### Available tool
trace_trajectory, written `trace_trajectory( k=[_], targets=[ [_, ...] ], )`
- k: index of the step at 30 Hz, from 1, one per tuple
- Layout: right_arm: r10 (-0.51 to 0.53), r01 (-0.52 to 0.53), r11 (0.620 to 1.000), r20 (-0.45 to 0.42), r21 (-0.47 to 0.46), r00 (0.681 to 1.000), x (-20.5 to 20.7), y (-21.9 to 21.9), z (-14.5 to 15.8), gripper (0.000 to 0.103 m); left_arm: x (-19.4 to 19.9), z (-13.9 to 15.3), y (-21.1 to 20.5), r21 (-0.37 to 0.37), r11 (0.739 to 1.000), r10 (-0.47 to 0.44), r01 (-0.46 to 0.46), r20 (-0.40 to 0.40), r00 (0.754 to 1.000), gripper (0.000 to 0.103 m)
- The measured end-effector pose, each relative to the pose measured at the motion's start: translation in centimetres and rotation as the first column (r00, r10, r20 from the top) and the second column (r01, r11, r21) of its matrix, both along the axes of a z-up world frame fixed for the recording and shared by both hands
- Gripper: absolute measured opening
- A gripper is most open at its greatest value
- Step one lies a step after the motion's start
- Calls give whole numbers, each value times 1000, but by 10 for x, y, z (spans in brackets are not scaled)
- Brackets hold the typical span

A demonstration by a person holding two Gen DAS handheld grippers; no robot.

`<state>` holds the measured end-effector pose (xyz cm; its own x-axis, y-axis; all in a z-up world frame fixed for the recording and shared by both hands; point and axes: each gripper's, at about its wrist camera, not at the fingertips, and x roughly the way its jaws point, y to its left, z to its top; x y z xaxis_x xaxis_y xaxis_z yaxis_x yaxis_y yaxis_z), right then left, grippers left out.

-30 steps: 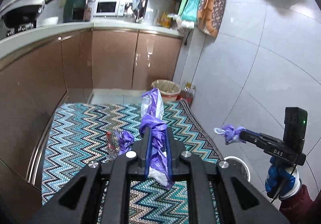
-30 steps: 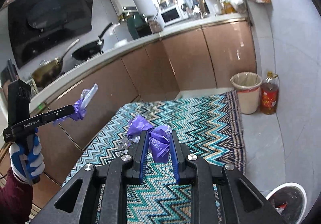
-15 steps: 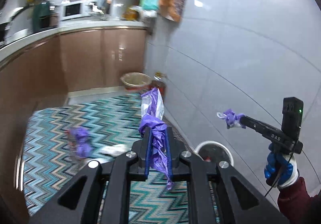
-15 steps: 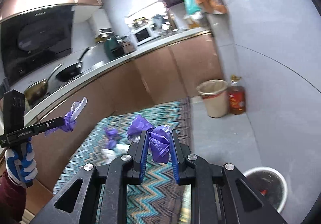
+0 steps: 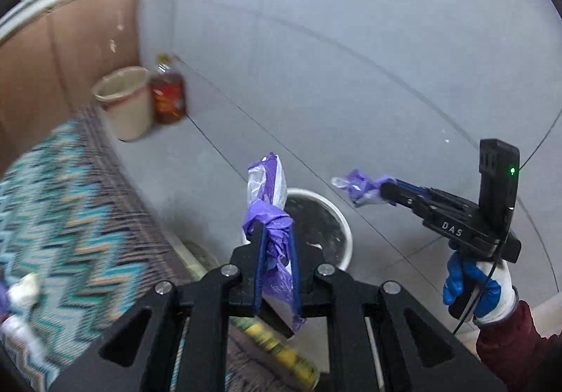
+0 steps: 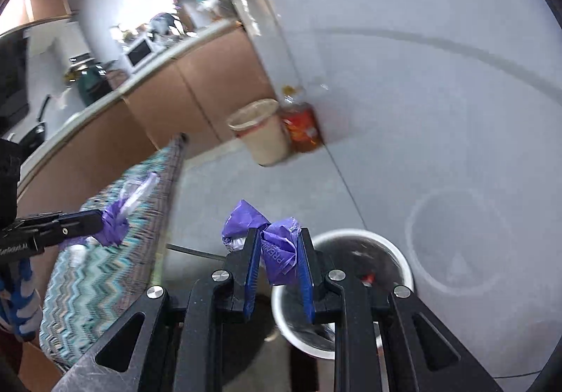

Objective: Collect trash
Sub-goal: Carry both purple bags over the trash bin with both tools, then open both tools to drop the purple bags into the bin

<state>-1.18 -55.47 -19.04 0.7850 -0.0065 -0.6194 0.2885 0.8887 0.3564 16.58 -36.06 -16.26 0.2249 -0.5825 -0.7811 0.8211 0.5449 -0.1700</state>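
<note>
Carrying step, near its end: the left gripper (image 5: 275, 244) clamps a crumpled purple-and-clear plastic wrapper (image 5: 268, 195); the right gripper (image 6: 279, 262) pinches a crumpled purple plastic wrapper (image 6: 277, 244); both hang near the round white waste bin's rim (image 6: 368, 234); next, centre each over the bin's opening, then release.

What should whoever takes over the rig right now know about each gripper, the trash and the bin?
Left gripper: shut on a purple wrapper, just short of the white bin.
Right gripper: shut on a crumpled purple wrapper, in front of the bin's rim.
Done: both pieces picked up and carried to the bin, which already holds some trash.
Left: hold each over the opening and release. More litter lies on the zigzag rug; collect that next.
</note>
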Motion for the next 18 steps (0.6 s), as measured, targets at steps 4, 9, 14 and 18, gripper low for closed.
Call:
trace_trajectory(
  k=[4,9,14,18],
  targets=[
    [-31,32,999,-65,26,997,5,-19,-30,22,2,-38,-46,72,997,-25,28,-40,999,12],
    [-61,69,996,-132,56,989,12,-38,-61,24,12,-87,-86,125,991,-29,45,-128,991,13],
    [-78,91,994,-182,63,980,21,-52,-80,35,20,-115,-103,129,991,-12,41,-216,976,18],
    [-88,104,992,-196,72,977,21,-54,-84,36,20,-118,-102,108,994,-10,35,-227,974,37]
  ],
)
